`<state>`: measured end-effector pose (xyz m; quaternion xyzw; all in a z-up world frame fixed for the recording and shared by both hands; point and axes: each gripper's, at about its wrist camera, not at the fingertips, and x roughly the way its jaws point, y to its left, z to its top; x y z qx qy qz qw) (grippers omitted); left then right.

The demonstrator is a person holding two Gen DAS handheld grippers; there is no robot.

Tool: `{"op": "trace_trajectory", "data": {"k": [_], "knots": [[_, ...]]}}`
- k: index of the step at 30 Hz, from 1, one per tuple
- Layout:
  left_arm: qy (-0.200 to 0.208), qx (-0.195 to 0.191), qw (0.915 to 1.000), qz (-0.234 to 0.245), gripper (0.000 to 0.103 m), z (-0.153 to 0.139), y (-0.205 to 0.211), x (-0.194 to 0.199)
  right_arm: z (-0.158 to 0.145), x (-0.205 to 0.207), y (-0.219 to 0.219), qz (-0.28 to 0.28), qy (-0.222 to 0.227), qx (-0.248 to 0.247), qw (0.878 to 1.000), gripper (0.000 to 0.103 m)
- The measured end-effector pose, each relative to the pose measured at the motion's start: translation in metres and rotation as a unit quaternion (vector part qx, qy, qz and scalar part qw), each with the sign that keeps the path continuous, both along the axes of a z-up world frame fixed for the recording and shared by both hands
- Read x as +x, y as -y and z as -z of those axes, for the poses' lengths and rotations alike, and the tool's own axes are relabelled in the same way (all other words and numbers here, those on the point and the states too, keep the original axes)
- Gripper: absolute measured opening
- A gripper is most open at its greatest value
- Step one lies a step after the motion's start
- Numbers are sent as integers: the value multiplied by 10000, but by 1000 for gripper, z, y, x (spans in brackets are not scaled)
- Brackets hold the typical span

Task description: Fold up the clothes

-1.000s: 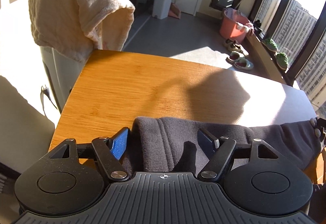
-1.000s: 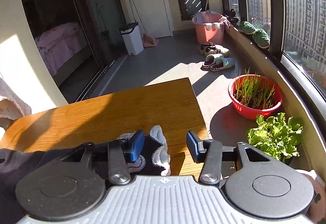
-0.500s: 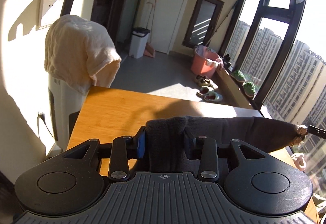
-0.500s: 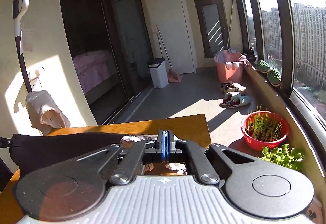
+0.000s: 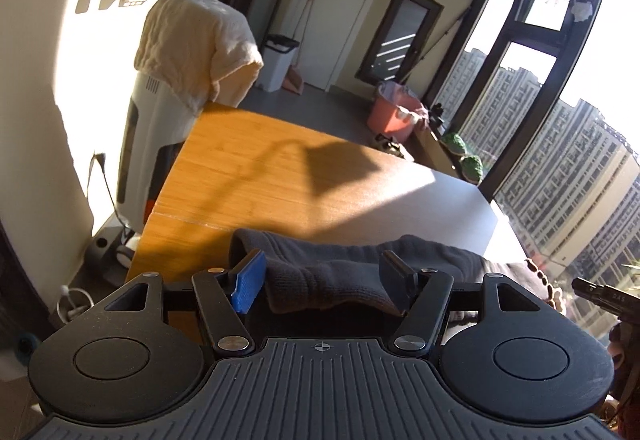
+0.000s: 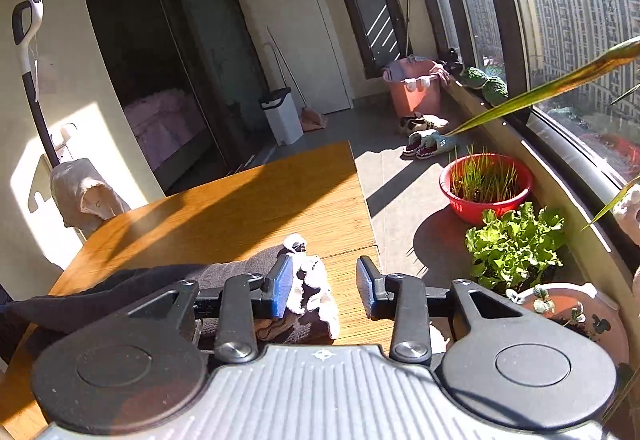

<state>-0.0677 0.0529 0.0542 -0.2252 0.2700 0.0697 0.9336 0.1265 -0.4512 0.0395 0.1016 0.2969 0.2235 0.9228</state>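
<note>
Left wrist view: the left tool [image 5: 322, 278] stands wide open, released, its blue pad and dark pad set either side of a raised fold of the dark knit garment [image 5: 340, 272] without pinching it. The garment lies along the near edge of the wooden table [image 5: 280, 175]. Beyond the table's far left corner a cream towel [image 5: 192, 43] drapes over a white appliance [image 5: 148, 135].

Right wrist view: the right tool [image 6: 324, 288] is also spread open, released; the garment's white-trimmed end [image 6: 312, 288] rests just beside its left pad on the table. Past the table sits a red planter [image 6: 486, 187].
</note>
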Motion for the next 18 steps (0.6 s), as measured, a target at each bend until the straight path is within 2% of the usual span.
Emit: {"op": "trace_trajectory", "data": {"k": [2,5,10,11,12,13,14,15,16,17,18], "knots": [[109,-163,9998,-20,78,-2,-2,-3,6,2,-13,-116,-47,-50,9999,44],[221,-370,9991,-34,95,-7,-4,-7,15,7,-30,-184,-106,-203,9996,51],[-417,-149,9988,-217,95,10,-2,13,31,12,-45,-248,-241,-306,9989,51],[-578,-94,9981,-213,92,17,0,19,33,12,-46,-281,-243,-316,9988,47],[-701,-26,9974,-182,84,25,2,25,33,12,-48,-335,-234,-319,9987,30],[-824,39,9965,-150,77,33,4,30,33,11,-50,-378,-206,-310,9986,24],[-924,76,9956,-111,59,39,5,35,28,9,-51,-408,-125,-293,9987,16],[-974,121,9951,-119,51,44,5,39,21,6,-52,-443,-12,-299,9986,11],[-933,186,9954,-140,48,45,4,40,13,4,-54,-477,100,-305,9983,10],[-917,220,9954,-186,34,43,1,39,6,2,-53,-491,210,-307,9981,9],[-896,248,9954,-228,30,41,-2,38,-3,-1,-51,-471,318,-301,9979,9]]}}
